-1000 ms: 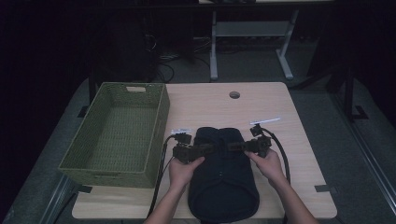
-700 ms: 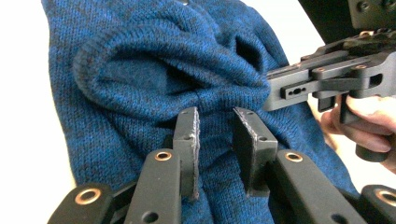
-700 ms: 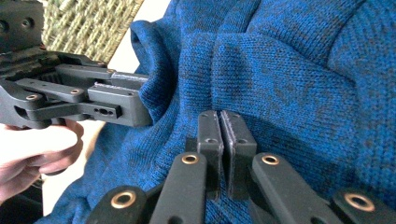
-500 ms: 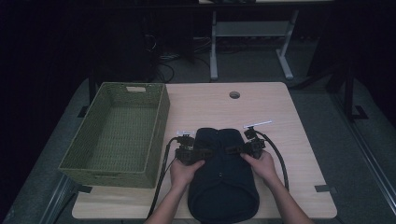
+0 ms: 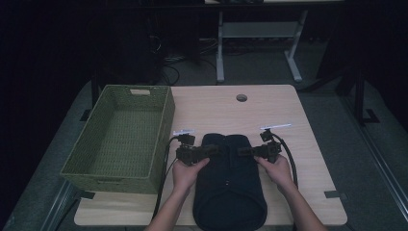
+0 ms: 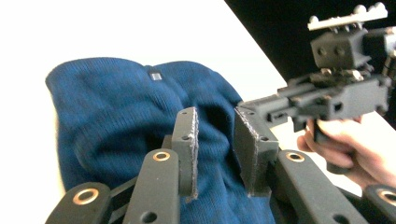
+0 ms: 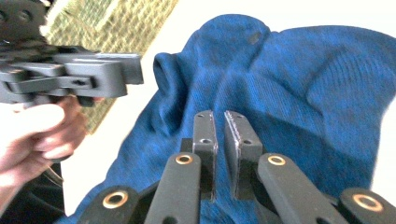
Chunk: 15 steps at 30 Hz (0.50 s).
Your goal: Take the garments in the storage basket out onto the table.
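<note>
Hovering over the blue beanie, left tongs gape apart; right tongs nearly together.

The room is dim, and its far part lies in darkness. A light wooden table with a round cable hole near its far edge stands on a grey floor. Beyond it a pale metal desk frame rests on two feet. Dark cables lie tangled on the floor behind the table. A woven green basket sits on the table's left side.
</note>
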Motion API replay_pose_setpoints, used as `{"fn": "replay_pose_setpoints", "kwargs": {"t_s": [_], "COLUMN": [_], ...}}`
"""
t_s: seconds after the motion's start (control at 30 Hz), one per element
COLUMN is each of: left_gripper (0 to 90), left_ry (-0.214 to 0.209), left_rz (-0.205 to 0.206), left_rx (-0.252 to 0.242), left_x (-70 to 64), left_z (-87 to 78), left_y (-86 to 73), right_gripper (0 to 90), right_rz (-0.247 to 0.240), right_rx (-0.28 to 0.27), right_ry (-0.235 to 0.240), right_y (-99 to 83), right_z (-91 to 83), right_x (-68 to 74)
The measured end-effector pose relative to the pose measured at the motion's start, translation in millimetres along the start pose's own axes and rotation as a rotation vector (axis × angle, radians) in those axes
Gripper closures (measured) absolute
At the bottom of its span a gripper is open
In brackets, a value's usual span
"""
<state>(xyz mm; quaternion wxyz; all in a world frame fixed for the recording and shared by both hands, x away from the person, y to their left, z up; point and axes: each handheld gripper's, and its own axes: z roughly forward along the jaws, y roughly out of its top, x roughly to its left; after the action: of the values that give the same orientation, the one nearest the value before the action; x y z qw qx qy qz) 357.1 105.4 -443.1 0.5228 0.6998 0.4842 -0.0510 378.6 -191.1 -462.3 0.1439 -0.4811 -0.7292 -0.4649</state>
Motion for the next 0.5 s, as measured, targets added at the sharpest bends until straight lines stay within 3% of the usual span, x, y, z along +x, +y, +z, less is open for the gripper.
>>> {"fn": "replay_pose_setpoints", "kwargs": {"t_s": [0.07,0.17,0.23,0.37,0.5], "left_gripper": [69.9,69.5,69.5,70.2,70.5], "left_ry": [0.006,0.049,0.088,0.109,0.126], "left_rz": [-0.014,-0.026,-0.045,-0.07,-0.057], "left_rx": [-0.011,0.001,0.028,0.085,0.091], "left_x": [2.6,9.9,19.6,28.8,25.8], "left_z": [1.1,7.1,13.2,22.1,22.9], "left_y": [2.6,8.3,8.1,2.3,0.5], "right_gripper": [82.5,81.2,81.2,81.4,81.8], "right_rz": [0.005,0.01,-0.009,-0.001,0.013], "right_rx": [0.007,-0.013,0.016,0.058,0.054], "right_ry": [0.006,0.01,-0.031,-0.065,-0.06], "right_y": [3.3,14.8,19.5,20.8,19.0], "right_z": [1.7,16.7,26.6,41.0,42.1], "right_x": [0.9,5.8,8.6,4.1,1.6]}}
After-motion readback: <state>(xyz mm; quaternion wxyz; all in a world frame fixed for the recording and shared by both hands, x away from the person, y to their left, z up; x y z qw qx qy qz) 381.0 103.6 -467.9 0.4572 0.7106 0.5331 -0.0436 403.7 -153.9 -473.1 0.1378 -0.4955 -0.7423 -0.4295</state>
